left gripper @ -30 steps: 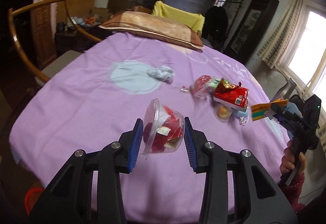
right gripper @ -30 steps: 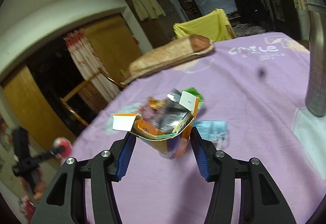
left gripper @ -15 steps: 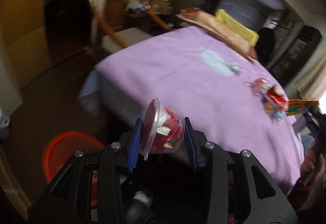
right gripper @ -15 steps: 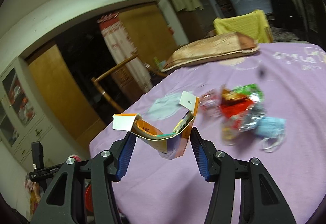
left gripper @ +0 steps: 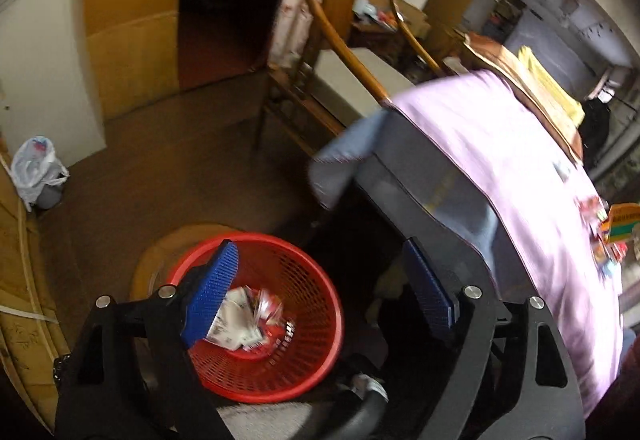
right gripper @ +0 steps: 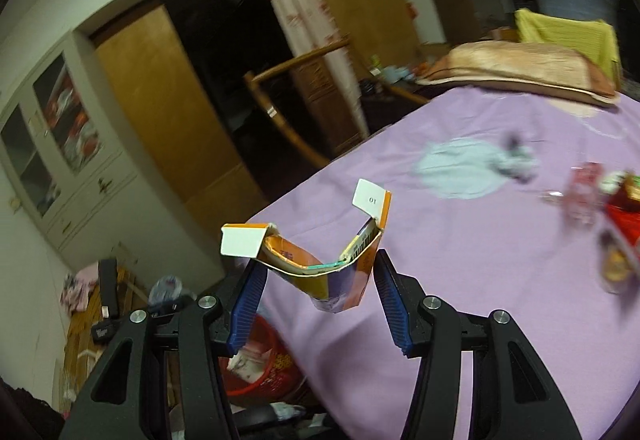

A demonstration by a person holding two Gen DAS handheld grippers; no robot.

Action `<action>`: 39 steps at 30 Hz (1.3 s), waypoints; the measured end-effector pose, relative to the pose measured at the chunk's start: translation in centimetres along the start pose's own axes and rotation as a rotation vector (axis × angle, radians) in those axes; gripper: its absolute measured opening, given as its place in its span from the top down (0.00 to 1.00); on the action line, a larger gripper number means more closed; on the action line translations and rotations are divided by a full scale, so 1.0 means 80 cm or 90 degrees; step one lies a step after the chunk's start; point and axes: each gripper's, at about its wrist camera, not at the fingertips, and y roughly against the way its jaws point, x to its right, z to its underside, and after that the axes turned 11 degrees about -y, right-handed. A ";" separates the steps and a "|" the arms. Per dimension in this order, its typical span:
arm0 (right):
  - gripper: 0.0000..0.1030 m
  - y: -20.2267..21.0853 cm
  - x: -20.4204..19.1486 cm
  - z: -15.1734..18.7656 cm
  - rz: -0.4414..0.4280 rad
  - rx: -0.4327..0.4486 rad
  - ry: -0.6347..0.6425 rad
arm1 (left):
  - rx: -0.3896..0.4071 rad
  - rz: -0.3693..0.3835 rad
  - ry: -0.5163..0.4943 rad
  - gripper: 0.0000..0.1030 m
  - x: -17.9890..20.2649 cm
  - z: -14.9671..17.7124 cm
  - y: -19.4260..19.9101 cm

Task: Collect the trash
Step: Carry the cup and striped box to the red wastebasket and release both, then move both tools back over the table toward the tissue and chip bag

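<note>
Bed (right gripper: 460, 240): covered by a purple sheet, it fills the right half of both views; a pillow (right gripper: 516, 70) lies across its far end.
Wooden chair (left gripper: 344, 40): stands on the floor past the bed's near corner, with a curved back rail.
Red basket (left gripper: 304, 340): a mesh bin on the brown floor just beside the bed's edge, below the left gripper; in the right wrist view only part of it shows beneath the fingers (right gripper: 244, 300).
Trash in basket (left gripper: 248, 320): white and red wrappers, blurred, lying in the bottom of the bin.
Left gripper (left gripper: 320, 292): pointing down over the basket, its blue fingers spreading apart, wide, with nothing between them.
Right gripper (right gripper: 316, 296): held above the near part of the bed, fingers partly closed and pressing on a carton from both sides.
Orange carton (right gripper: 324, 268): crushed into a bent V between the right fingers, its white flaps sticking up on each side.
Loose trash on bed (right gripper: 608, 212): red and green packets, blurred, near the right edge of the right wrist view, well apart from the carton.
Crumpled tissue (right gripper: 516, 164): pale, on the sheet beside a light blue patch, beyond the packets.
</note>
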 end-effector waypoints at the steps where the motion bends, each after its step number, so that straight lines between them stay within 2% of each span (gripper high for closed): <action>1: 0.47 -0.011 -0.013 0.005 -0.006 -0.013 0.009 | 0.011 -0.024 0.007 0.19 -0.006 -0.003 0.004; 4: 0.47 -0.047 -0.053 0.019 -0.025 -0.060 0.039 | 0.041 -0.109 0.027 0.09 -0.023 -0.006 0.017; 7: 0.47 -0.082 -0.090 0.038 -0.044 -0.113 0.068 | 0.059 -0.187 0.041 0.08 -0.040 -0.009 0.025; 8: 0.47 -0.095 -0.098 0.042 -0.048 -0.128 0.075 | 0.061 -0.198 0.045 0.08 -0.044 -0.009 0.026; 14: 0.45 -0.171 -0.165 0.081 -0.083 -0.232 0.128 | 0.067 -0.209 0.087 0.07 -0.071 -0.009 0.028; 16: 0.42 -0.188 -0.182 0.091 -0.092 -0.255 0.141 | 0.066 -0.211 0.097 0.07 -0.077 -0.009 0.026; 18: 0.31 -0.199 -0.193 0.095 -0.098 -0.272 0.143 | 0.062 -0.211 0.105 0.07 -0.084 -0.006 0.026; 23: 0.31 -0.204 -0.189 0.090 -0.087 -0.266 0.122 | 0.052 -0.206 0.098 0.07 -0.082 -0.006 0.019; 28: 0.31 -0.187 -0.168 0.081 -0.077 -0.239 0.095 | 0.058 -0.197 0.078 0.07 -0.064 -0.007 0.024; 37: 0.29 -0.108 -0.116 0.061 -0.055 -0.139 0.052 | 0.085 -0.171 0.000 0.07 0.002 -0.014 0.045; 39: 0.25 -0.087 -0.103 0.059 -0.048 -0.113 0.043 | 0.093 -0.161 -0.021 0.07 0.022 -0.014 0.052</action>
